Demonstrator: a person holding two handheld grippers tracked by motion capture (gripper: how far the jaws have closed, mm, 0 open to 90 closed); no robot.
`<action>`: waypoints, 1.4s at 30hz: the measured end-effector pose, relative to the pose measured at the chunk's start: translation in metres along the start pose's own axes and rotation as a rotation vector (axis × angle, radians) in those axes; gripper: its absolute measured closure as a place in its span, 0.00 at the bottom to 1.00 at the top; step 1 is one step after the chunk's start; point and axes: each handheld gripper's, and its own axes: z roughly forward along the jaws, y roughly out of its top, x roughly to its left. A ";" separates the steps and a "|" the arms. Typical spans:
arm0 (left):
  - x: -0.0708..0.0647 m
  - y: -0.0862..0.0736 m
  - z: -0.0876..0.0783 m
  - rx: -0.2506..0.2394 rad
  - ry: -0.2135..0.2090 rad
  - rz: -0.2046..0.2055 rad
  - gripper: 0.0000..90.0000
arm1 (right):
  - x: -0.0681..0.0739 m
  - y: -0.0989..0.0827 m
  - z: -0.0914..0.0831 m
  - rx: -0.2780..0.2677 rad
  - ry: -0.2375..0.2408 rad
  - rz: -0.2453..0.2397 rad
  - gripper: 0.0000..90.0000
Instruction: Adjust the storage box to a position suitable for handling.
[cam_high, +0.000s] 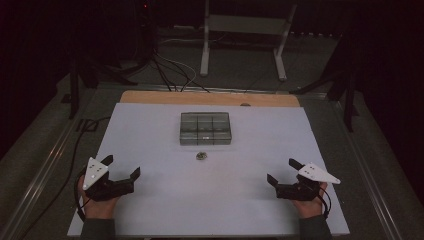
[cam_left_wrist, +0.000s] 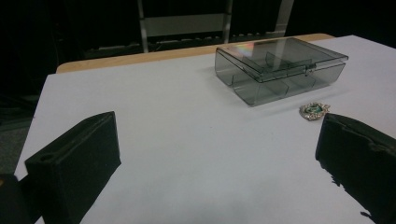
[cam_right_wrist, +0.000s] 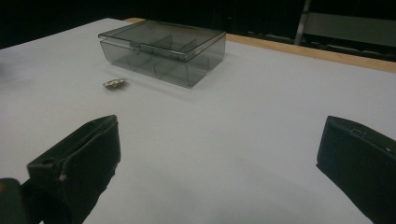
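A smoky clear plastic box (cam_high: 205, 128) with a closed lid and inner compartments sits at the middle of the white table top; it shows too in the left gripper view (cam_left_wrist: 280, 70) and the right gripper view (cam_right_wrist: 163, 46). A small metallic trinket (cam_high: 201, 156) lies on the table just in front of the box (cam_left_wrist: 314, 111) (cam_right_wrist: 114, 83). My left gripper (cam_high: 121, 166) rests near the front left, open with nothing between its jaws. My right gripper (cam_high: 281, 171) rests near the front right, also open and empty. Both point toward the box from well short of it.
The white board (cam_high: 150, 200) lies on a wooden table whose far edge (cam_high: 210, 98) shows behind it. Cables (cam_high: 170, 70) and a metal stand (cam_high: 245, 30) sit on the floor beyond. A black cable (cam_high: 75, 155) runs along the left side.
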 end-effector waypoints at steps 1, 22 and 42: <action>0.000 0.000 0.000 0.000 0.000 0.000 0.02 | 0.000 0.000 0.000 0.000 -0.004 -0.001 0.00; -0.004 0.006 -0.003 0.002 -0.017 -0.037 0.02 | 0.005 0.009 0.000 -0.022 -0.017 0.052 0.00; 0.001 0.041 0.014 -0.004 -0.035 -0.033 0.02 | 0.018 0.049 0.005 -0.059 -0.040 -0.002 0.00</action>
